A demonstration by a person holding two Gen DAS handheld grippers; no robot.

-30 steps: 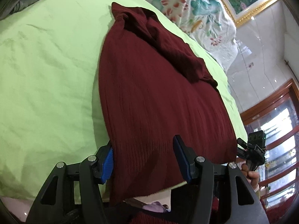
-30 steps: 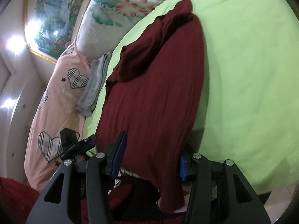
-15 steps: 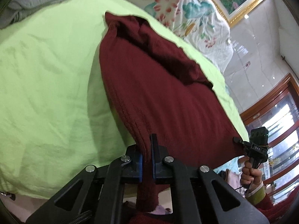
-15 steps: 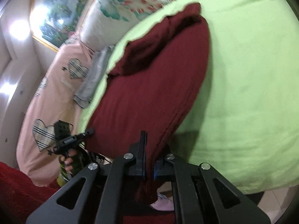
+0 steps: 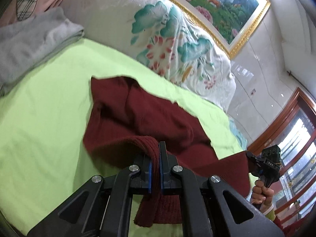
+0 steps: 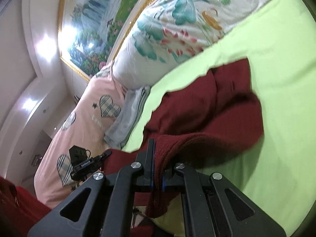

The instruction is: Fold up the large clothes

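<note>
The left gripper (image 5: pixel 155 154) is clamped on one near corner of the dark red sweater (image 5: pixel 150 116), and the right gripper (image 6: pixel 156 150) pinches the other. The hem hangs raised above the near edge of the green bed (image 5: pixel 43 118), while the far part lies on the sheet, toward the floral pillow (image 5: pixel 167 39).

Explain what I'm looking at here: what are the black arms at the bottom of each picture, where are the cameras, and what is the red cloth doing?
No robot: a person holds a pair of hand tongs in each hand, each with a camera looking forward along its fingers. One picture is from the left tongs, the other from the right tongs; each view also shows the other pair off to one side. A dark red knitted garment lies on a green bedsheet, with a folded grey cloth and flowered bedding behind. Both tongs are clamped on the garment's near edge, which is raised off the sheet.
</note>
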